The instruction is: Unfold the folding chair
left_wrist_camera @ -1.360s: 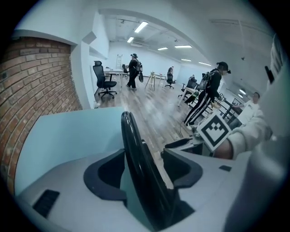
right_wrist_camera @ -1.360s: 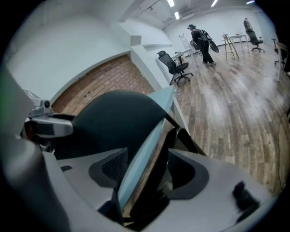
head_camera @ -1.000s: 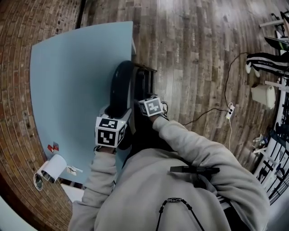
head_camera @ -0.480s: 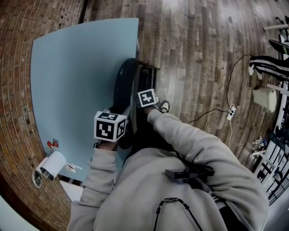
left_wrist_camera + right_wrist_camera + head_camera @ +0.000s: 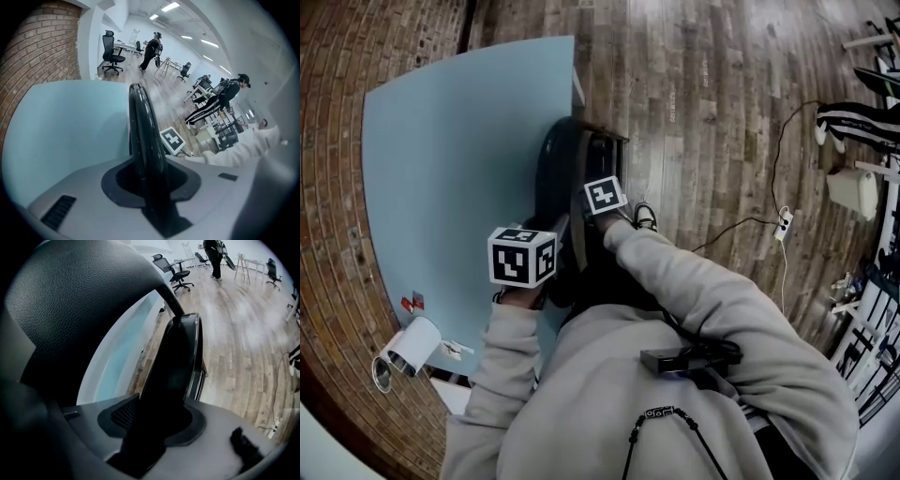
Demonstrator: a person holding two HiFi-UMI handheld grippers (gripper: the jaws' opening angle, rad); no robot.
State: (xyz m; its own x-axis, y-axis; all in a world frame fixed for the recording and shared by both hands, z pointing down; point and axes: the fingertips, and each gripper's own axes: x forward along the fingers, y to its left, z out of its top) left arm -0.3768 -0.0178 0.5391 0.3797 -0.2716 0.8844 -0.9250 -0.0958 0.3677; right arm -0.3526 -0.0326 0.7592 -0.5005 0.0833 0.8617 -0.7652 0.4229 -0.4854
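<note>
The folding chair (image 5: 567, 169) stands folded on the wooden floor (image 5: 703, 84), right against the long edge of a blue table (image 5: 450, 159), just in front of the person.

The head view shows it only as a narrow dark shape seen from above. The marker cubes cover both sets of jaws there.

The left gripper (image 5: 546, 230) sits at the chair's table side and the right gripper (image 5: 592, 202) at its floor side, close together.

The left gripper view fills in the grip. The left gripper (image 5: 150, 187) has just been closing, and its jaws now pinch a thin, glossy black rim of the chair (image 5: 140, 122), which rises straight up from between them. The right gripper's marker cube (image 5: 172, 139) shows just beyond it. A brick wall (image 5: 42, 42) and people (image 5: 225, 98) walking in a bright room lie further back.

The right gripper view shows the right gripper (image 5: 157, 427), also just closing, clamped on a broader black part of the chair (image 5: 178, 357). A grained, padded black panel (image 5: 79, 301) curves overhead, close to the camera. Past it are the table edge (image 5: 122, 357) and an office chair (image 5: 173, 270).

Only the head view shows a cable and power strip (image 5: 783, 225) on the floor, well to the right.
</note>
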